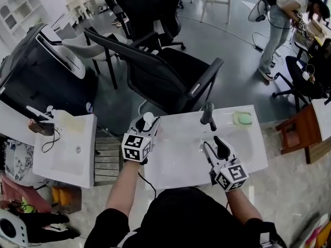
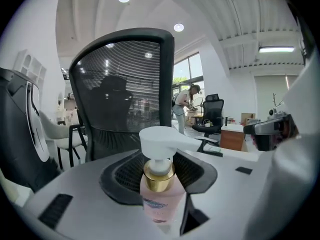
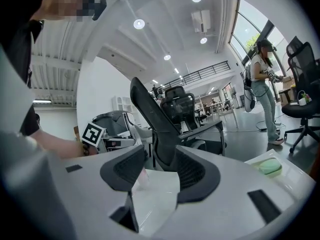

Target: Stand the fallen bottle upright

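A pink pump bottle (image 2: pixel 159 196) with a gold collar and a white pump head stands upright between the jaws of my left gripper (image 2: pixel 160 173), which is shut on its body. In the head view the left gripper (image 1: pixel 145 124) holds the bottle (image 1: pixel 149 119) over the back left corner of the white basin (image 1: pixel 176 161). My right gripper (image 1: pixel 214 146) hovers over the basin's right half, jaws apart. In the right gripper view nothing sits between the right gripper (image 3: pixel 160 171); a pale pink bit of the bottle (image 3: pixel 140 177) shows past its left jaw.
A dark faucet (image 1: pixel 208 115) rises at the basin's back edge, with a green soap (image 1: pixel 242 119) to its right. A black office chair (image 1: pixel 165 71) stands just behind. A second white basin (image 1: pixel 67 149) lies at the left. A person (image 1: pixel 279 14) stands far right.
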The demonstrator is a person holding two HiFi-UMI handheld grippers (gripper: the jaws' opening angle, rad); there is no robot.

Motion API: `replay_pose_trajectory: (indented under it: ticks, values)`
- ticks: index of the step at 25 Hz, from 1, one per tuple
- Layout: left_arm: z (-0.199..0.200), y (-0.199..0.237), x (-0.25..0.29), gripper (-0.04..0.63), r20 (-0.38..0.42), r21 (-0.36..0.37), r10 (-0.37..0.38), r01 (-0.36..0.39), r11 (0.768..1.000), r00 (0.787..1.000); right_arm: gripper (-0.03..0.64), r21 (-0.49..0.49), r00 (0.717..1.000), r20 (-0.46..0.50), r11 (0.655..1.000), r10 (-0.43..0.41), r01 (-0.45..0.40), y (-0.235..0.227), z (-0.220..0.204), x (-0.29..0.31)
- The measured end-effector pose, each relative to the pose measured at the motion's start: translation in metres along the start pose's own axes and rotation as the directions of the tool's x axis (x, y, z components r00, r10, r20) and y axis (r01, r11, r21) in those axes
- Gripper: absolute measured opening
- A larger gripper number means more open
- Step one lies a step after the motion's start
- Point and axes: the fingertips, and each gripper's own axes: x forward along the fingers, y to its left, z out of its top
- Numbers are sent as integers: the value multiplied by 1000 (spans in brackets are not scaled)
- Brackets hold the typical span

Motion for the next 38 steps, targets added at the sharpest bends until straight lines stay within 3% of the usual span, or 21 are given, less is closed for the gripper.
replay_pose_trajectory:
  ticks: [9, 23, 27, 30, 34, 38]
  values:
    - [-4, 35, 8, 193, -27, -9, 53, -53, 999, 998, 203, 23, 999, -32, 1000, -7, 8, -3, -9, 14]
    - [-11, 34, 16, 204, -19, -9, 64, -64, 998, 998, 199, 16, 999, -42, 1000, -16, 16, 1, -12, 19]
    - [-16, 28, 17, 336, -38, 23, 45, -44, 999, 998, 199, 6, 999, -44, 1000, -24, 25, 0, -10, 15]
    - [-13, 25, 15, 354, -29, 61, 65, -63, 996, 997, 199, -5, 998, -46, 1000, -30, 30, -3, -10, 10]
    - [-10, 32, 7, 364, -2, -2, 100, -100, 995, 995, 199, -11, 999, -38, 999, -37, 36, -7, -7, 6]
    - [-16, 35, -6, 365, -11, -20, 134, -134, 991, 991, 199, -15, 999, -22, 999, -40, 40, -8, 0, 2]
